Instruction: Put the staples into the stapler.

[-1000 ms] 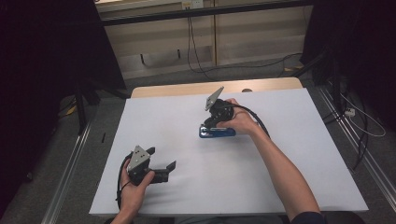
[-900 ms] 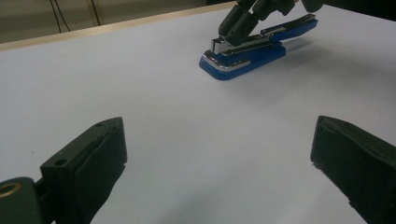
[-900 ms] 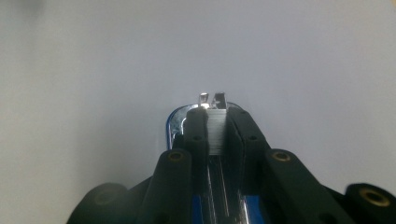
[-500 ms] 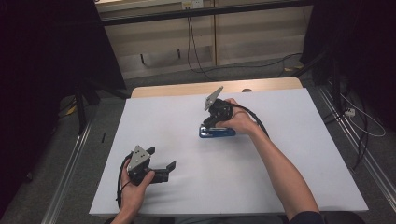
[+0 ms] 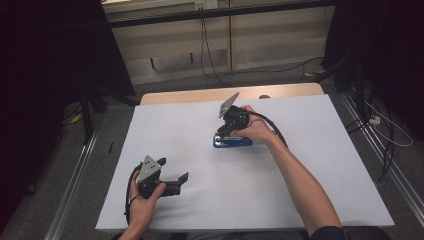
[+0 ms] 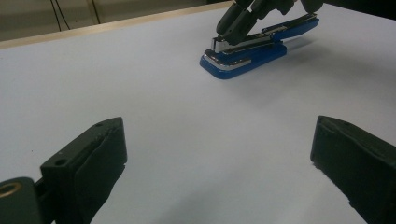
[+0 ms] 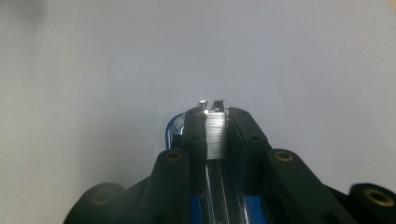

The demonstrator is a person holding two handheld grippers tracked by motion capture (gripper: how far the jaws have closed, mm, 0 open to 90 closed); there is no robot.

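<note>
Surface: white sheet [image 5: 310, 190] covers the table in front of you, with a strip of bare wooden tabletop [image 5: 200, 95] showing along the far edge
Left gripper: your left gripper [image 5: 176, 183] rests low on the sheet at the near left, held in your left hand [image 5: 142, 202]; its 2 jaws stand wide apart with nothing between them
Stapler: blue stapler [image 5: 232, 142] lies flat on the sheet near the middle, well apart from the left gripper, with its metal nose toward your left
Right gripper: your right gripper [image 7: 215, 122] comes down on the stapler from above; its 2 jaws are closed on the staple strip [image 7: 215, 135] in the metal channel at the nose
Background: cables [image 5: 205, 45] hang against the pale panels beyond the table
</note>
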